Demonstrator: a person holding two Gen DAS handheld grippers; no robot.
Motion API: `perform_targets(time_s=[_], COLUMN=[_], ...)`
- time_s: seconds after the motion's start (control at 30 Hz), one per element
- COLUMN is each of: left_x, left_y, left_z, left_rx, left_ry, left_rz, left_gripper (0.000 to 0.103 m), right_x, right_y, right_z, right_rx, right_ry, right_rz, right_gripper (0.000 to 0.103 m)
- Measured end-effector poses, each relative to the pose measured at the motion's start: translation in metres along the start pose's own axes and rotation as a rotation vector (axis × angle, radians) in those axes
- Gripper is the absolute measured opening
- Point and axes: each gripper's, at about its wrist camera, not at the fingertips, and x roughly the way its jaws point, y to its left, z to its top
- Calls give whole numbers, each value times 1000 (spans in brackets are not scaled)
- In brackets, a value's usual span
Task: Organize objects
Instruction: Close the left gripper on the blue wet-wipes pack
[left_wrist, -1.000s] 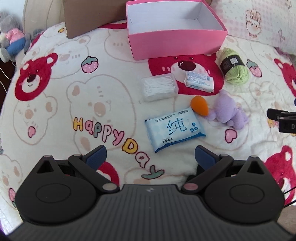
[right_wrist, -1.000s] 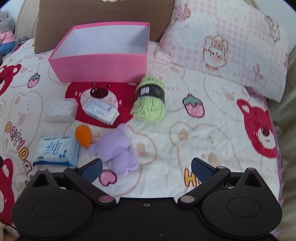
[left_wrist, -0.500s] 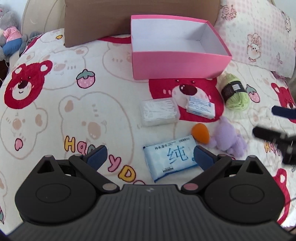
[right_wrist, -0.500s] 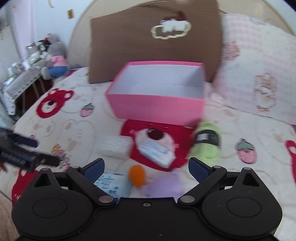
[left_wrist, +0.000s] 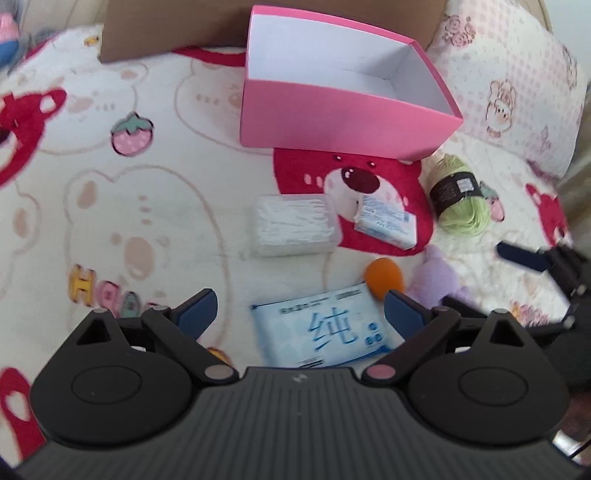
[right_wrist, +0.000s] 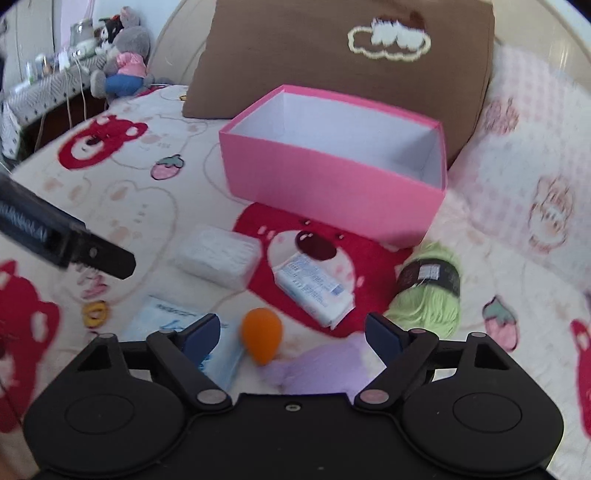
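The bed (left_wrist: 155, 206) wears a cream blanket with red bears, strawberries and colored letters. A brown pillow (right_wrist: 332, 55) leans at the head, with a pink checked pillow (right_wrist: 532, 177) beside it, and a gray stuffed toy (right_wrist: 125, 62) sits far off by a cluttered shelf. An open pink box (left_wrist: 343, 92) stands in front of the brown pillow, and its inside looks white and bare. Near it lie a clear box of cotton swabs (left_wrist: 291, 225), a small white tissue pack (left_wrist: 386, 221), a ball of green yarn (left_wrist: 460, 199), an orange egg-shaped sponge (left_wrist: 384, 278), a purple plush toy (left_wrist: 437, 280) and a blue wipes pack (left_wrist: 321, 328). The purple toy and the wipes pack are partly hidden behind the claws, and the picture edges are blurry. The left claw (left_wrist: 297, 308) is wide apart and holds nothing, above the wipes pack. The right claw (right_wrist: 291, 330) is wide apart too, holding nothing, above the sponge and purple toy.
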Motion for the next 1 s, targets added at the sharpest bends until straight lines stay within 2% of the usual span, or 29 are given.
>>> perform_targets(time_s=[0.1, 0.17, 0.27, 0.43, 0.67, 0.77, 0.87, 1.0], left_x=[10, 17, 29, 43, 59, 62, 65, 68], left_y=[5, 8, 14, 22, 34, 38, 39, 43], left_z=[-4, -7, -13, -23, -30, -33, -37, -41], left_rx=[-19, -22, -21, -27, -66, -80, -71, -82], left_ry=[1, 16, 64, 108, 124, 125, 115, 95], left_rz=[-4, -2, -9, -33, -17, -23, -5, -15], left_gripper=[97, 97, 92, 82, 82, 82, 73, 67], right_x=[6, 8, 17, 30, 44, 53, 56, 55], right_y=[8, 17, 27, 29, 19, 18, 18, 22], right_z=[-3, -6, -9, -15, -24, -23, -23, -22], right_rx=[-1, -21, -35, 13, 123, 158, 178, 185], right_ry=[25, 33, 57, 98, 136, 176, 188, 186], right_rz=[78, 124, 150, 153, 167, 131, 119, 163], right_gripper=[85, 75, 75, 75, 77, 77, 77, 75])
